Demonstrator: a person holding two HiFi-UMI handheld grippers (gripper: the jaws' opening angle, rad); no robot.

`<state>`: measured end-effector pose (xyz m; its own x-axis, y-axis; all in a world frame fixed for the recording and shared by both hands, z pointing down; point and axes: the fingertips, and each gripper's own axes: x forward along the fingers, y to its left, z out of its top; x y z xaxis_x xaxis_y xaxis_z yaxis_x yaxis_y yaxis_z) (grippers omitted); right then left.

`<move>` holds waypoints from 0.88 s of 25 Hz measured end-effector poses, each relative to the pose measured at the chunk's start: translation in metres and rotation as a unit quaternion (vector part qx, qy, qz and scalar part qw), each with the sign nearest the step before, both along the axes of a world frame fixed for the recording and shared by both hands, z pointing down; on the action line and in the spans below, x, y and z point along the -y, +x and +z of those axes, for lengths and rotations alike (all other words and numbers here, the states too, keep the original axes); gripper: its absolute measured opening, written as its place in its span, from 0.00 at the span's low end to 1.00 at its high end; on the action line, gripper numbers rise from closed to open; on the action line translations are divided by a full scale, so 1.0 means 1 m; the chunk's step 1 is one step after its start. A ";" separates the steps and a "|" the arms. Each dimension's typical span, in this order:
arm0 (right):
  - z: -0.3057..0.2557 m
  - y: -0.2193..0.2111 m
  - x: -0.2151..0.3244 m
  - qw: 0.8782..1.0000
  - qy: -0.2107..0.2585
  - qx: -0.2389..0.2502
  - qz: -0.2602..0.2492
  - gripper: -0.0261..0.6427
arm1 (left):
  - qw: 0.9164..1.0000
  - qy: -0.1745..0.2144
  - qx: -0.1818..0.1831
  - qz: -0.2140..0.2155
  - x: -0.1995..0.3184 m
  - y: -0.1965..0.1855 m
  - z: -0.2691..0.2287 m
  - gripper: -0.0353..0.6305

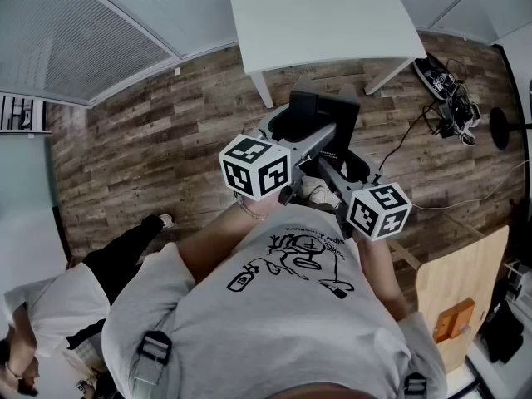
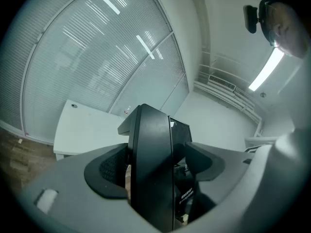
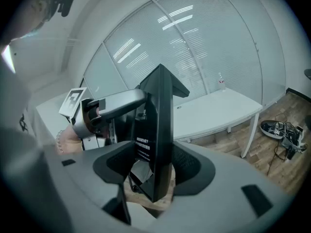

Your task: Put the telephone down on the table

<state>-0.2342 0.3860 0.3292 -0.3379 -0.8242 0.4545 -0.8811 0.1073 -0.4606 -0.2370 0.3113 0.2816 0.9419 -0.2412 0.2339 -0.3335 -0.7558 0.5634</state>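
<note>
A black telephone (image 1: 322,108) hangs in the air above the wooden floor, short of the white table (image 1: 324,15). Both grippers hold it. My left gripper (image 1: 291,131) is shut on it from the left, and in the left gripper view the telephone (image 2: 153,144) stands edge-on between the pads (image 2: 107,171). My right gripper (image 1: 351,169) is shut on it from the right. In the right gripper view the telephone (image 3: 159,125) fills the gap between the pads (image 3: 192,164), with the left gripper (image 3: 104,108) behind it. The table (image 3: 218,110) lies beyond.
Shoes and a tangle of cables (image 1: 449,98) lie on the floor right of the table. A wooden board (image 1: 461,298) is at the lower right. Another person (image 1: 50,306) stands at the lower left. A glass wall with blinds (image 2: 97,57) runs behind the table.
</note>
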 end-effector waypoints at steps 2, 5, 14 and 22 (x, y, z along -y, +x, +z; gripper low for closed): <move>0.000 -0.002 0.002 1.000 0.000 0.000 -0.001 0.37 | 1.000 -0.001 0.000 -0.001 0.002 -0.002 0.000 0.59; 0.000 -0.006 0.004 1.000 -0.001 -0.002 -0.001 0.37 | 1.000 -0.003 -0.002 -0.002 0.004 -0.006 0.001 0.59; 0.004 -0.023 0.018 1.000 -0.002 -0.013 0.000 0.38 | 1.000 -0.015 -0.009 -0.004 0.020 -0.023 0.006 0.59; 0.007 -0.009 0.037 1.000 -0.007 -0.011 -0.006 0.38 | 1.000 -0.022 -0.007 -0.011 0.039 -0.011 0.011 0.59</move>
